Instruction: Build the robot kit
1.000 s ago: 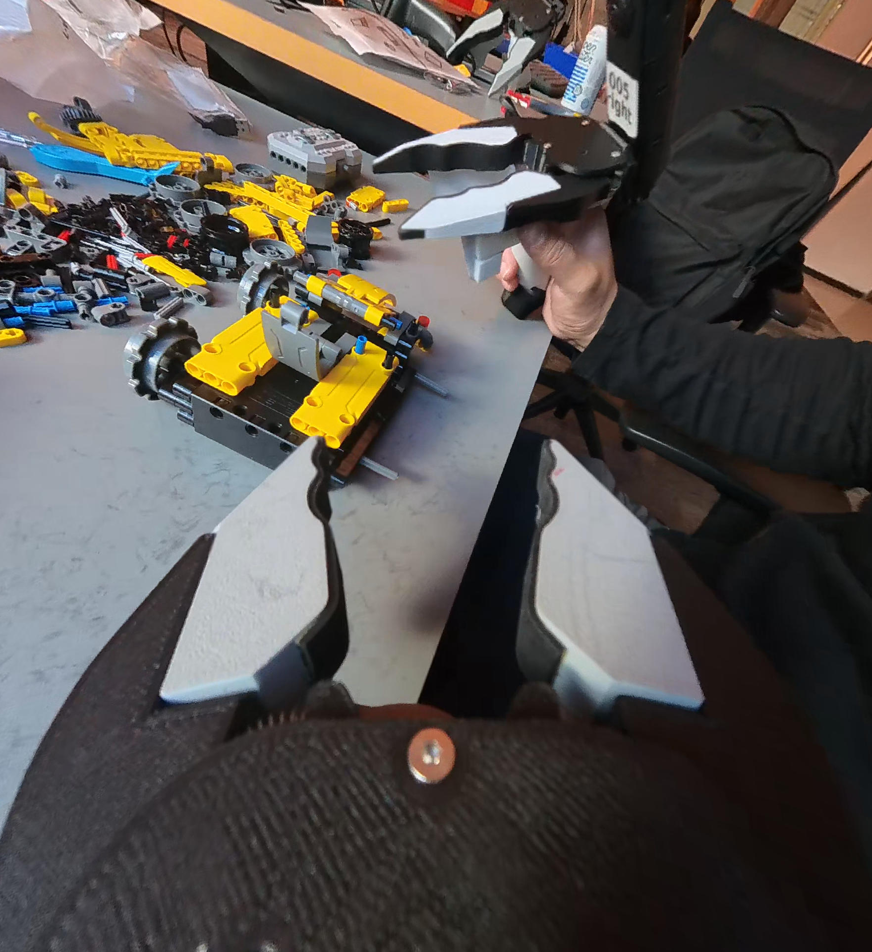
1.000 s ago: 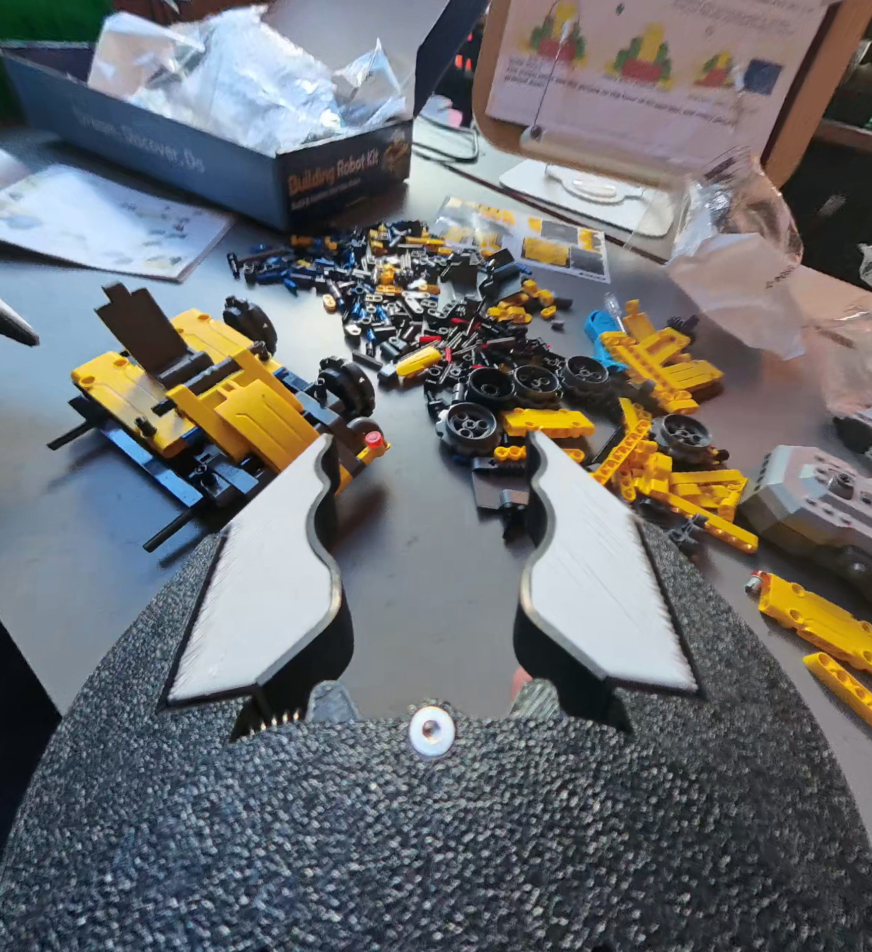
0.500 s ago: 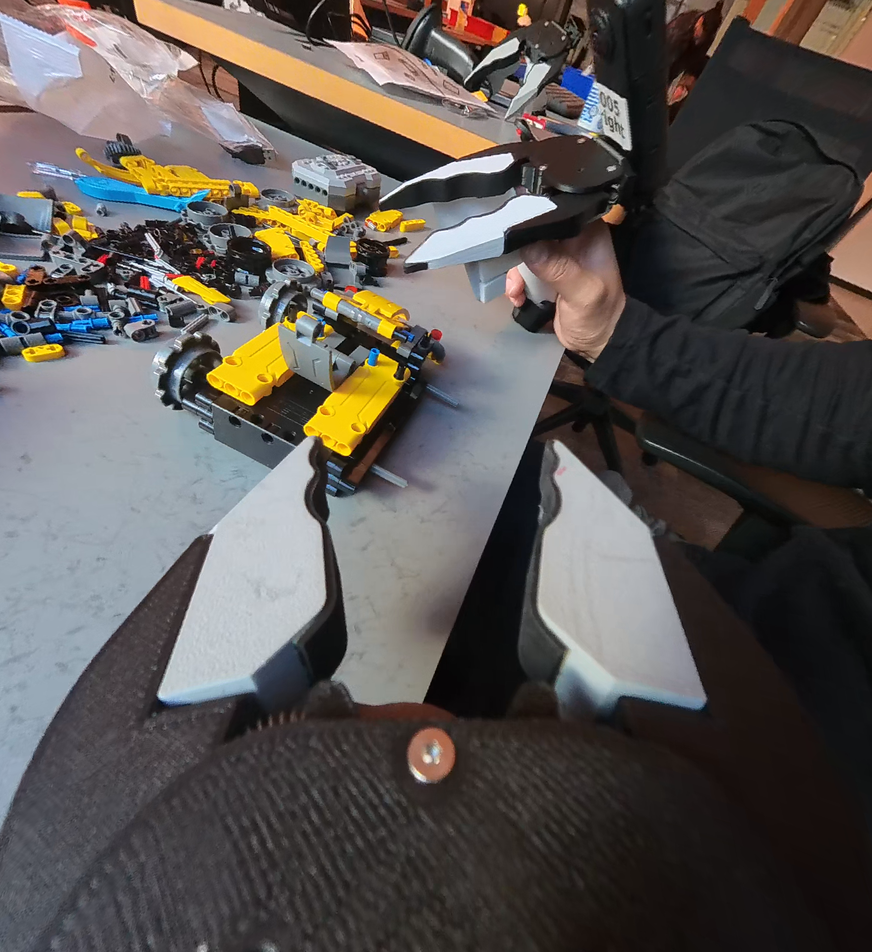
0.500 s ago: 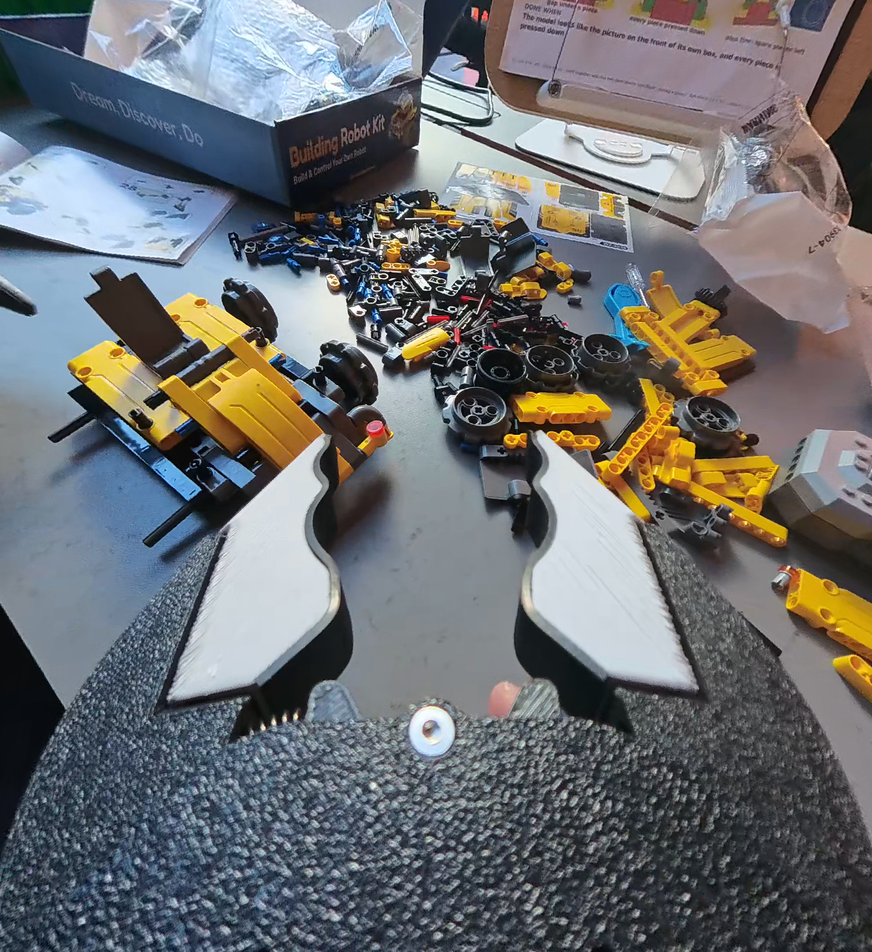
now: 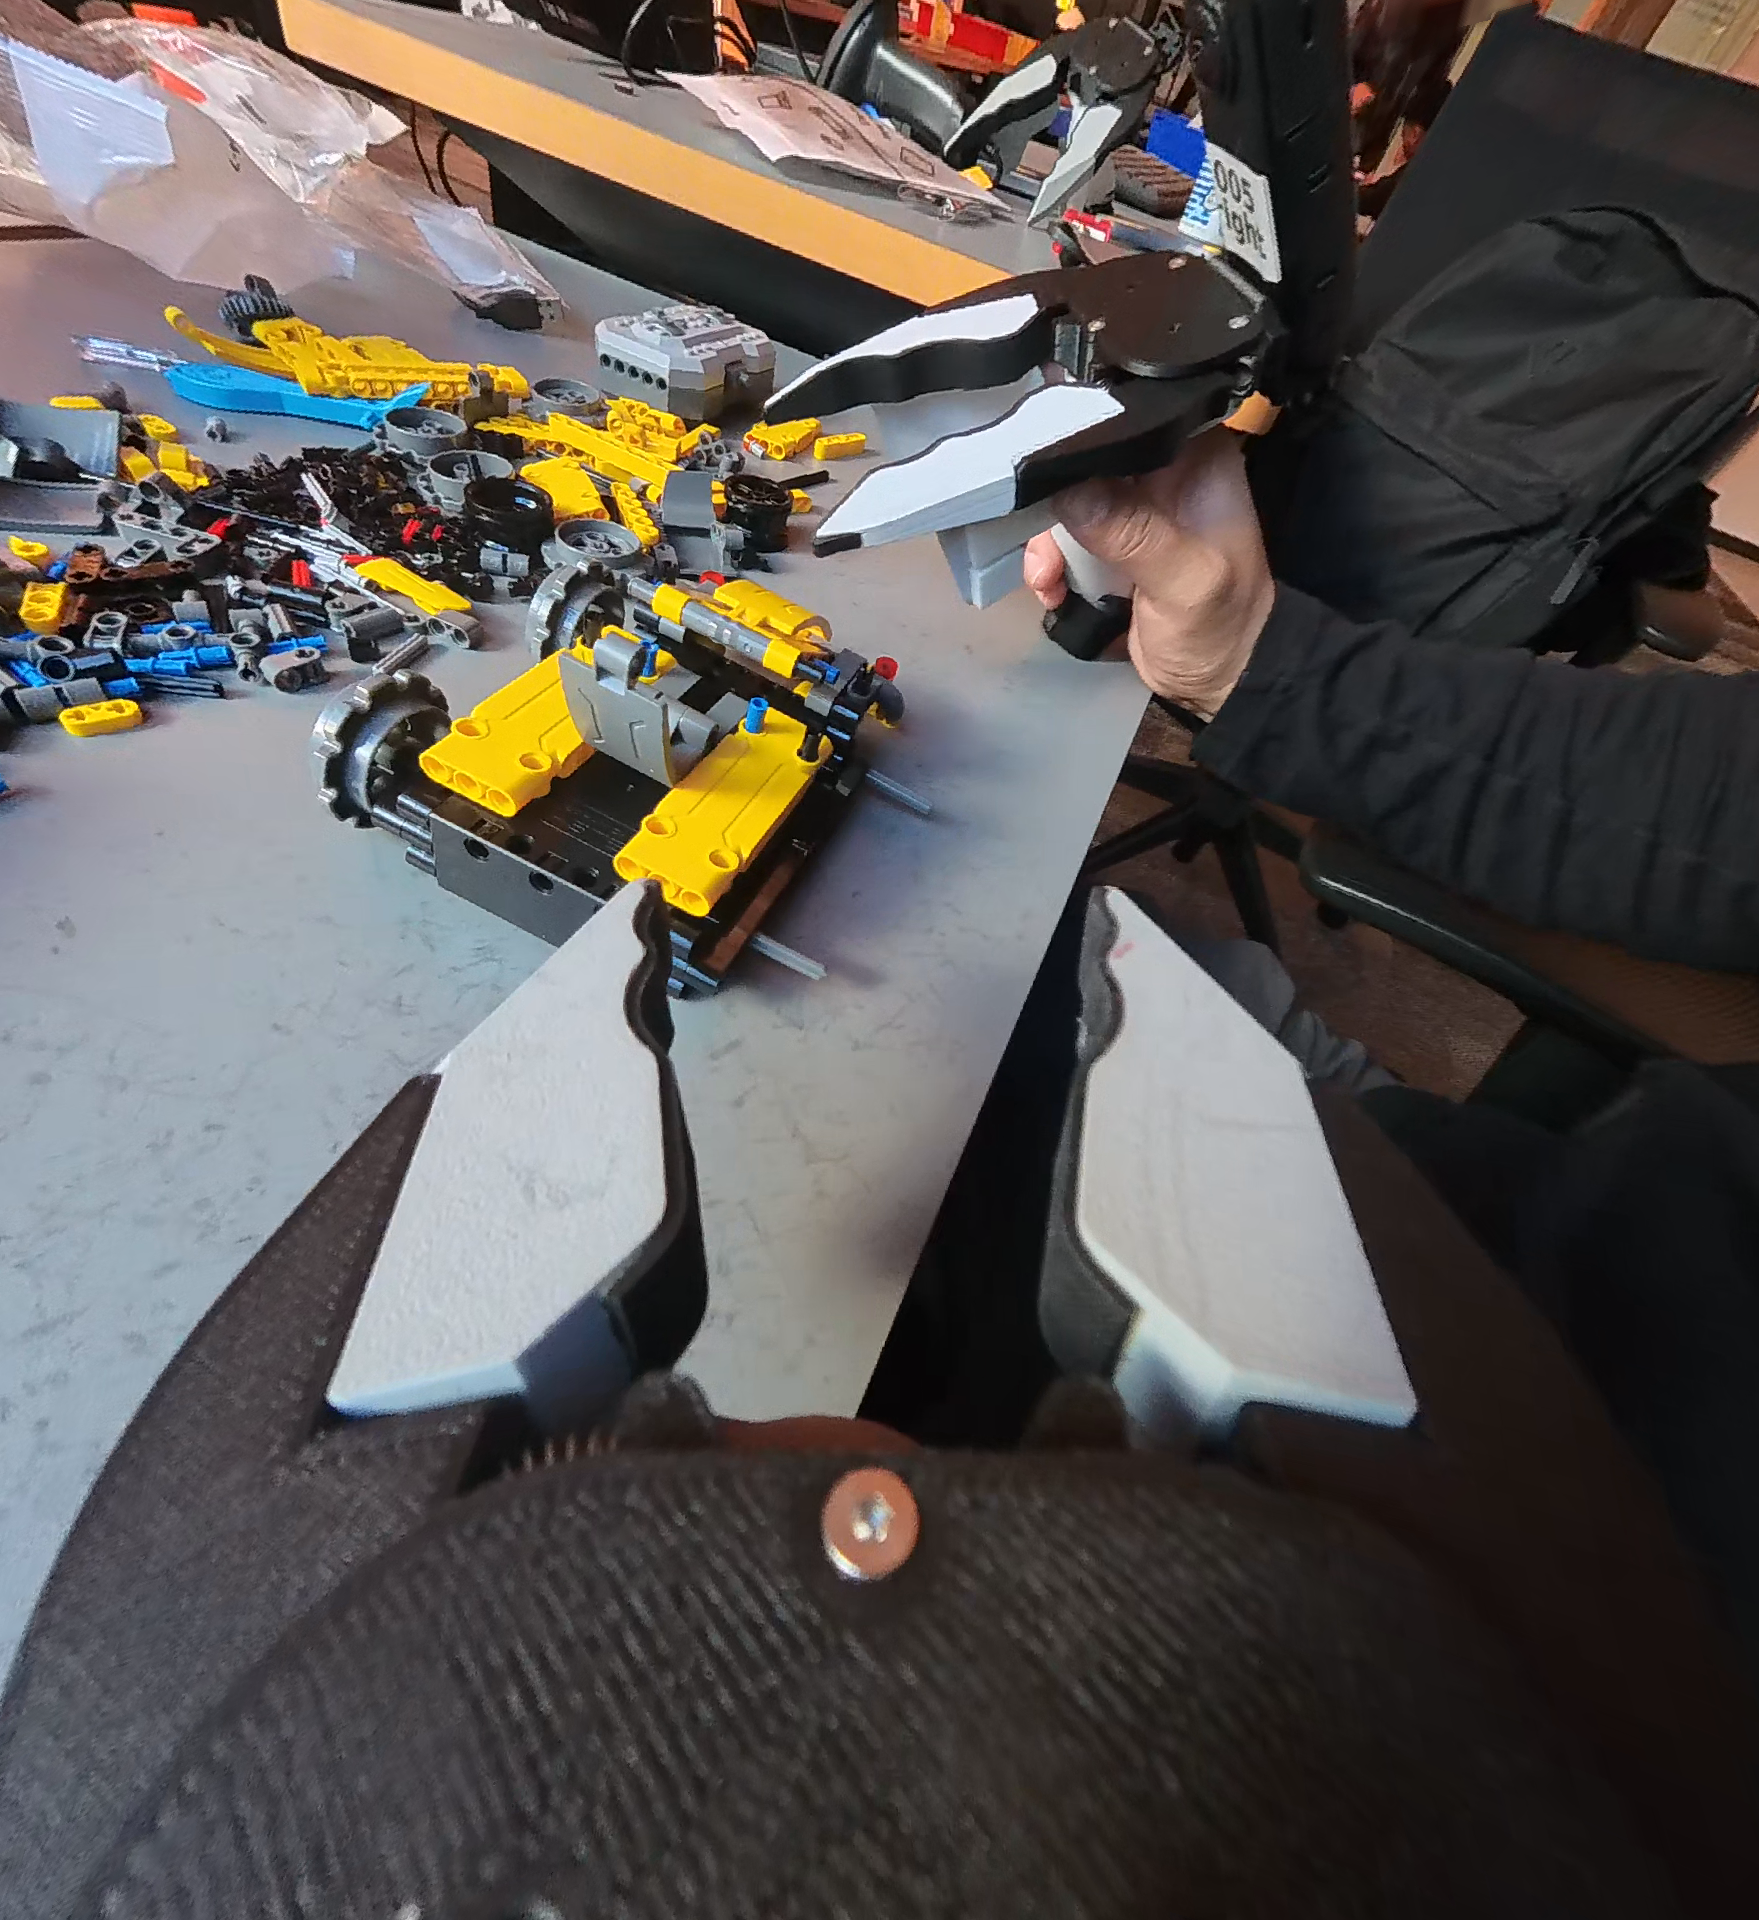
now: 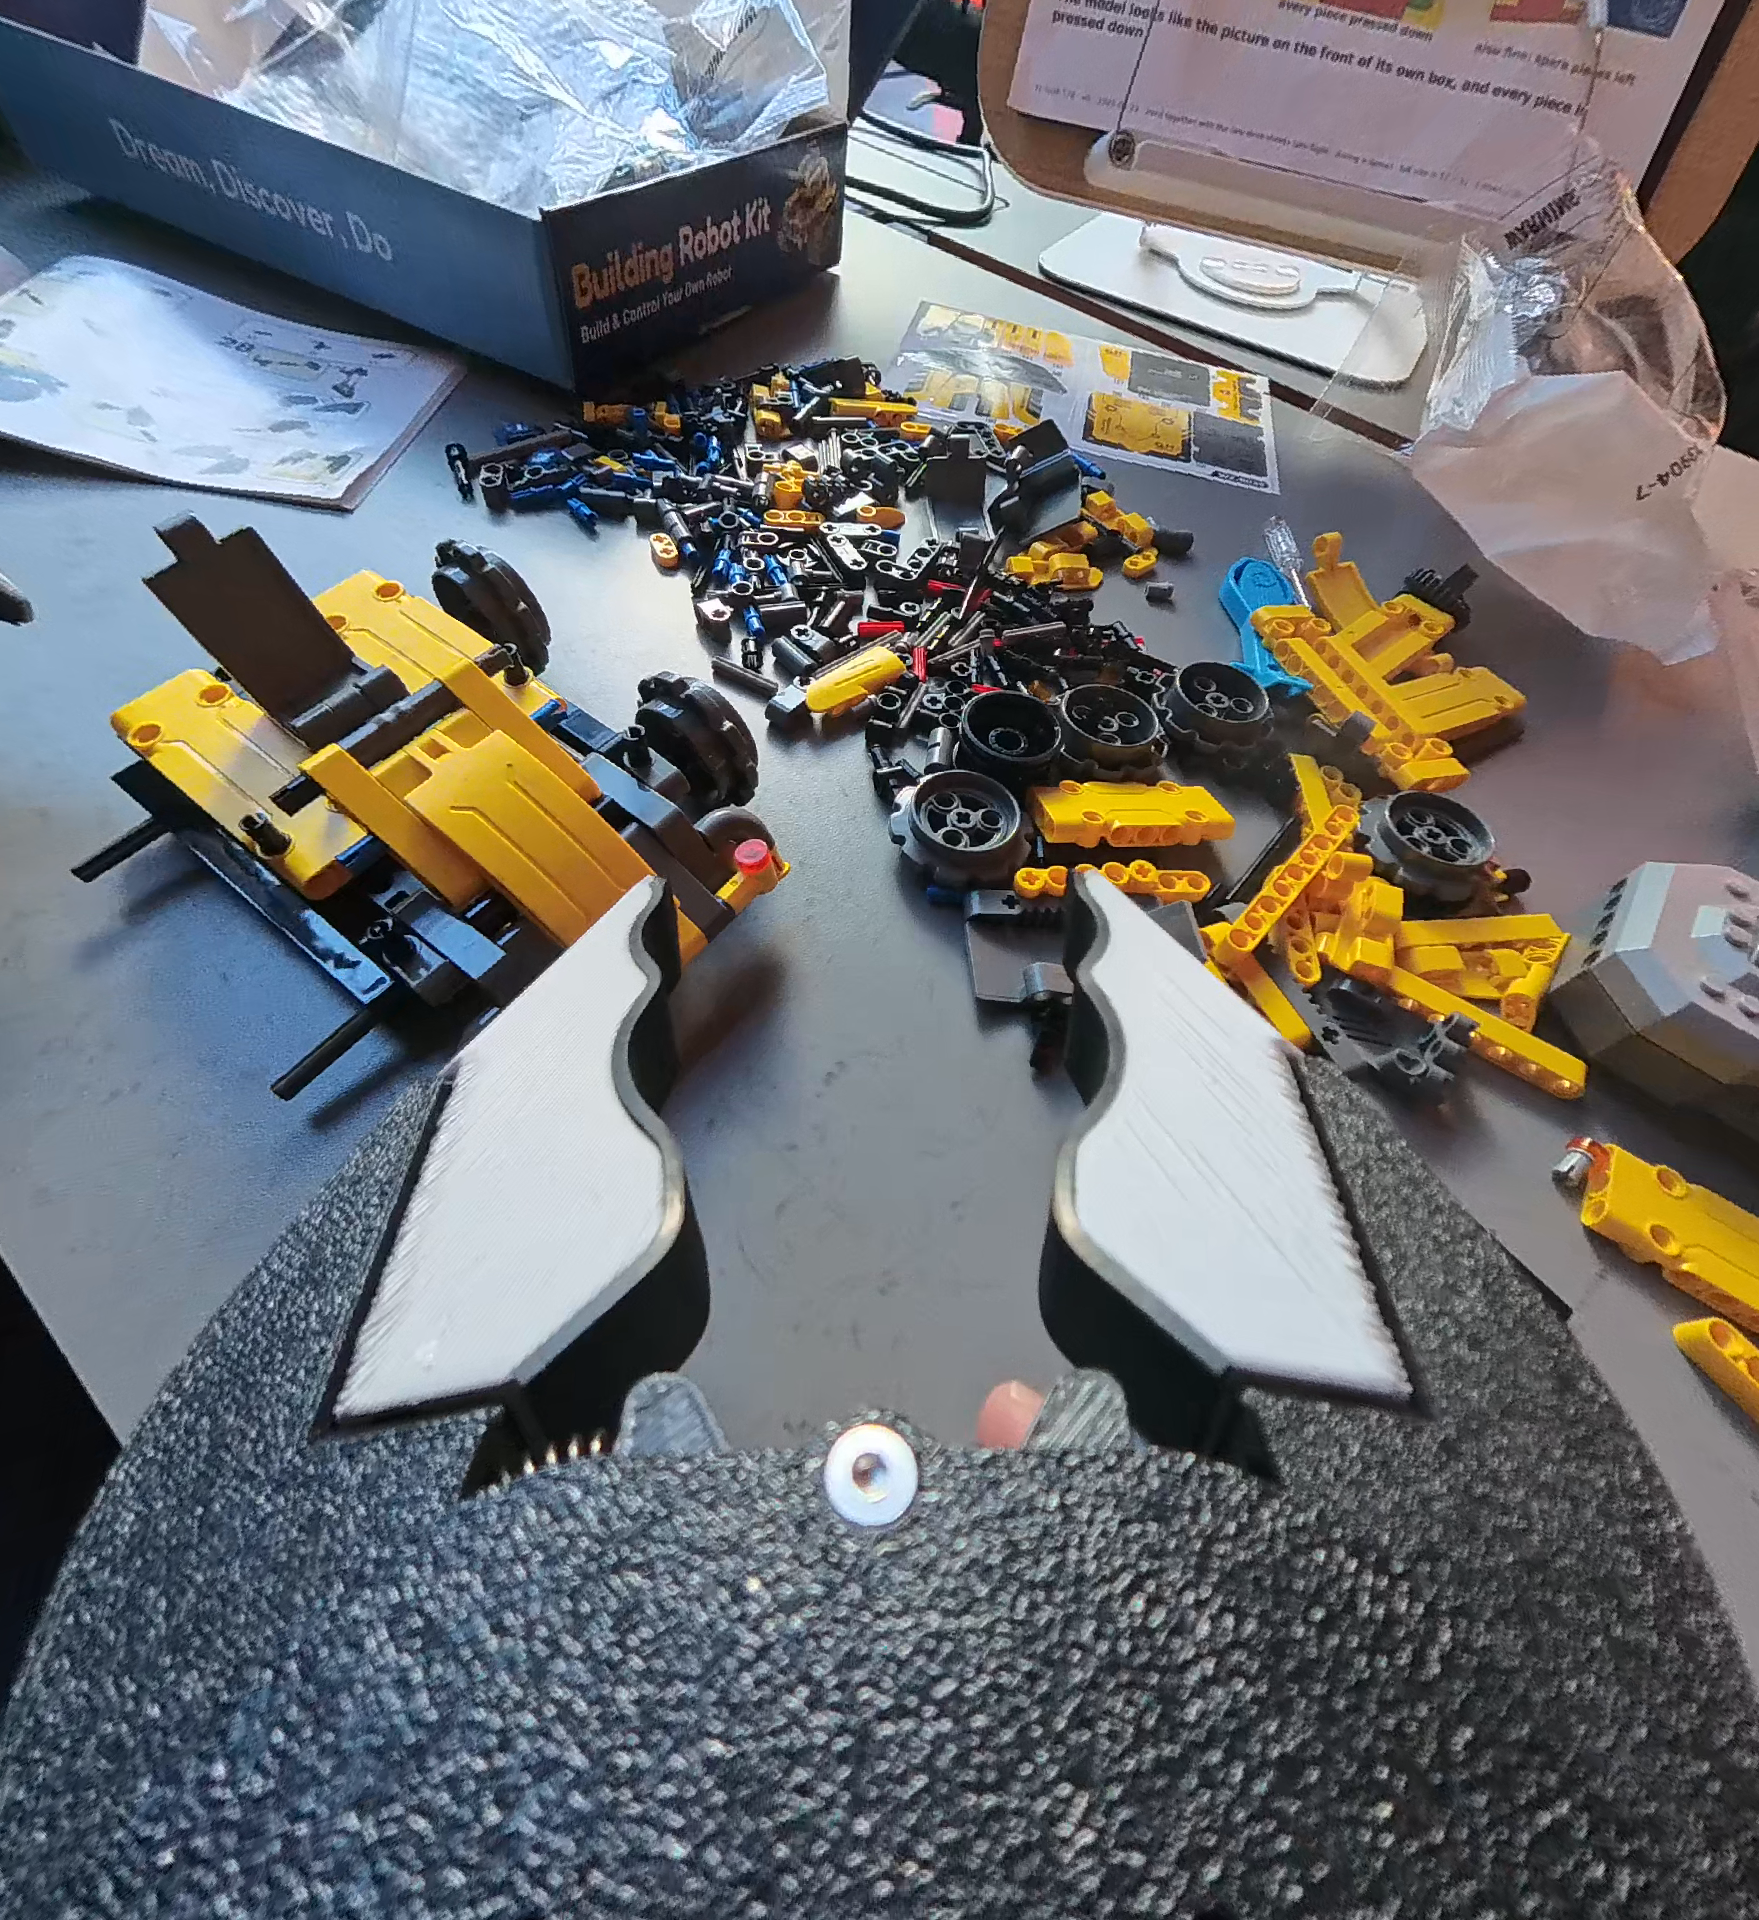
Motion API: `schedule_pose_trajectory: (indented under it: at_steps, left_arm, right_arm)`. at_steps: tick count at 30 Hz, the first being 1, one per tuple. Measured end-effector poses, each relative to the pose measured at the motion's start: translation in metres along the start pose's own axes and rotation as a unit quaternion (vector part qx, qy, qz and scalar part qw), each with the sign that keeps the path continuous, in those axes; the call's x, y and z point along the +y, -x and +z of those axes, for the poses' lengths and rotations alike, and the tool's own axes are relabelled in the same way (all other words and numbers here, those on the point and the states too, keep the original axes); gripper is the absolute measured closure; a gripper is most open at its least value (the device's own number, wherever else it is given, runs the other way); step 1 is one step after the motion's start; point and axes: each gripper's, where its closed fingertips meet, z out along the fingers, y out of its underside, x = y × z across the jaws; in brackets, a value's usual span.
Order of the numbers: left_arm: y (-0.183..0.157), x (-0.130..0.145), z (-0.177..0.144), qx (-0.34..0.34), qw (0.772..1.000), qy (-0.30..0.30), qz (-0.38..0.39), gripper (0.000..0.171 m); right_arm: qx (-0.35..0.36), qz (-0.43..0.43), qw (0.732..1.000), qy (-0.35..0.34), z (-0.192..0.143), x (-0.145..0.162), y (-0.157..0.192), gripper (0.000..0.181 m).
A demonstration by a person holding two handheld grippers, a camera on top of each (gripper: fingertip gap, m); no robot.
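The half-built yellow and black vehicle point(image 5: 626, 769) sits near the front edge of the grey table point(image 5: 179, 1039), set a little apart from the loose parts, which leaves room for a gripper to come at it from either side. Thin black axles stick out of its frame toward the table edge, and toothed dark wheels point(image 6: 698, 738) are fitted on the side toward the pile. A grey hinged panel stands up from its middle.

The left gripper point(image 5: 870, 925) hangs low over the table's near corner with its fingers spread wide and nothing between them; its left fingertip looks to be just short of the model's nearest yellow panel, though the wide lens makes that gap hard to judge. The right gripper point(image 6: 864, 904) is likewise released and empty, held above bare tabletop between the model and the pile. Seen from the left wrist camera it is lifted clear of the surface, gripped by a hand point(image 5: 1155, 582) in a dark sleeve, its tips aimed toward the parts.

Beyond the model the heap of small pieces point(image 6: 906, 582) spreads across the middle of the table: black and blue pins, yellow beams, several loose black wheel hubs point(image 6: 1010, 727). A grey motor block point(image 6: 1727, 977) lies off to the right, with a blue tool point(image 6: 1254, 623) among yellow beams behind. Farther back stand the open dark-blue box point(image 6: 439, 208) stuffed with clear bags, an instruction booklet point(image 6: 158, 384), a sticker sheet point(image 6: 1093, 405), and a crumpled plastic bag point(image 6: 1581, 416).
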Motion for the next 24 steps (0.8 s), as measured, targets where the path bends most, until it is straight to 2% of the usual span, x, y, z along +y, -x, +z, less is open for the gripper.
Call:
schedule_pose_trajectory:
  at_steps: [20, 22, 24]
  left_arm:
    - [0.000, 0.000, 0.000, 0.002, 1.000, -0.002, -0.003, 0.097]
    - [0.003, -0.003, -0.001, -0.009, 1.000, -0.011, -0.004, 0.096]
    - [0.015, -0.011, -0.007, -0.048, 0.998, -0.037, -0.005, 0.092]
  right_arm:
    - [0.000, -0.008, 1.000, 0.001, 0.000, 0.000, 0.002, 0.107]
    - [0.001, -0.012, 1.000, 0.000, 0.000, 0.000, 0.003, 0.107]
    - [0.005, -0.030, 0.999, -0.009, -0.002, -0.003, 0.006, 0.110]
